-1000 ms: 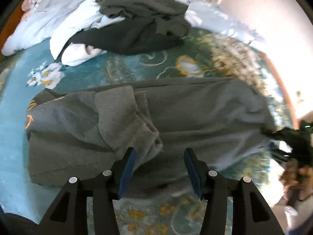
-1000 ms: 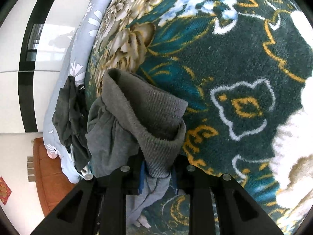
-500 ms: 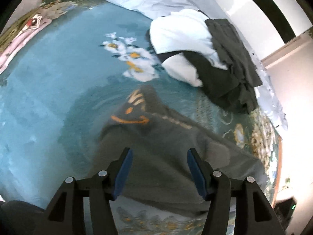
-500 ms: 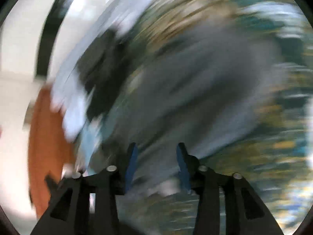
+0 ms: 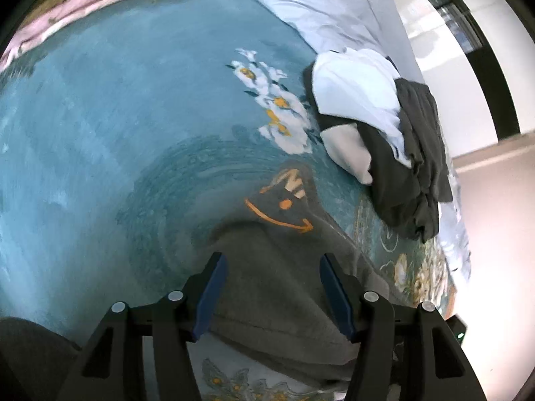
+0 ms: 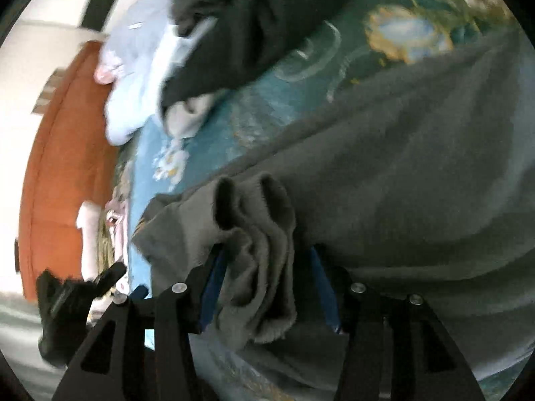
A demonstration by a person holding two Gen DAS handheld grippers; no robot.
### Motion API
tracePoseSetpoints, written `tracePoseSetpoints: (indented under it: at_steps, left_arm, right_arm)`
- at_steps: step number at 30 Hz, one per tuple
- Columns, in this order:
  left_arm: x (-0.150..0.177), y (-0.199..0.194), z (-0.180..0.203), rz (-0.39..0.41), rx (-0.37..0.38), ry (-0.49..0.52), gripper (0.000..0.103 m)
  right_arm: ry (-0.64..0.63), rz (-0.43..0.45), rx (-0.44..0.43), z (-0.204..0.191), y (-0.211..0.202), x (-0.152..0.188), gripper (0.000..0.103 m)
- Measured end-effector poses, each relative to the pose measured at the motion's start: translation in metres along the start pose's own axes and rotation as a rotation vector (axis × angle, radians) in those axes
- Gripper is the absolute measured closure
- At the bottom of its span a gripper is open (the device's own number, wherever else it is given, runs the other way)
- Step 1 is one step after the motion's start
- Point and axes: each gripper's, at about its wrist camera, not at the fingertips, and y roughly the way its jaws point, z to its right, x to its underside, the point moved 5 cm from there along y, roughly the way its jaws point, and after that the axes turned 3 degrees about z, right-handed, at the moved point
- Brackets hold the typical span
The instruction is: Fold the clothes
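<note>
A grey sweatshirt (image 5: 277,287) with an orange print (image 5: 284,204) lies on the teal flowered bedspread (image 5: 100,133). My left gripper (image 5: 272,264) is open and empty, just above the sweatshirt. In the right wrist view the sweatshirt (image 6: 401,167) fills the right half. A bunched ribbed cuff (image 6: 257,250) of it lies between the fingers of my right gripper (image 6: 264,257), whose jaws stand apart and do not pinch it.
A pile of white and dark clothes (image 5: 384,127) sits at the back of the bed, also in the right wrist view (image 6: 234,33). Pale bedding (image 5: 334,10) lies behind it. An orange headboard (image 6: 57,167) is at the left. My left gripper's body (image 6: 67,304) shows at lower left.
My right gripper has opened and let go of the cuff, and swung over the sweatshirt. My left gripper has turned towards the printed end of the sweatshirt.
</note>
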Motion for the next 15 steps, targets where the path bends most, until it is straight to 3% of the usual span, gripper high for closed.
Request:
tracePoseSetpoints:
  at_steps: [3, 5, 7, 11, 13, 15]
  left_arm:
    - [-0.001, -0.003, 0.006, 0.01, 0.03, 0.026, 0.041]
    - [0.0, -0.006, 0.012, 0.015, 0.061, 0.048, 0.041]
    - [0.001, -0.007, 0.018, 0.007, 0.091, 0.074, 0.041]
    - [0.007, 0.009, 0.028, -0.063, 0.097, 0.109, 0.041]
    - [0.015, 0.029, 0.03, -0.136, 0.04, 0.127, 0.041]
    - [0.023, 0.049, 0.027, -0.212, -0.043, 0.143, 0.041]
  right_arm:
    - [-0.024, 0.009, -0.011, -0.019, -0.003, 0.0, 0.089]
    - [-0.065, 0.018, -0.022, -0.034, -0.009, -0.002, 0.09]
    - [-0.123, 0.059, -0.096, -0.056, -0.032, -0.007, 0.091]
    - [-0.256, 0.23, -0.258, -0.082, -0.102, -0.016, 0.091]
    - [-0.222, 0.239, -0.227, -0.058, -0.109, -0.021, 0.091]
    - [-0.118, 0.166, -0.113, -0.012, -0.083, -0.027, 0.091]
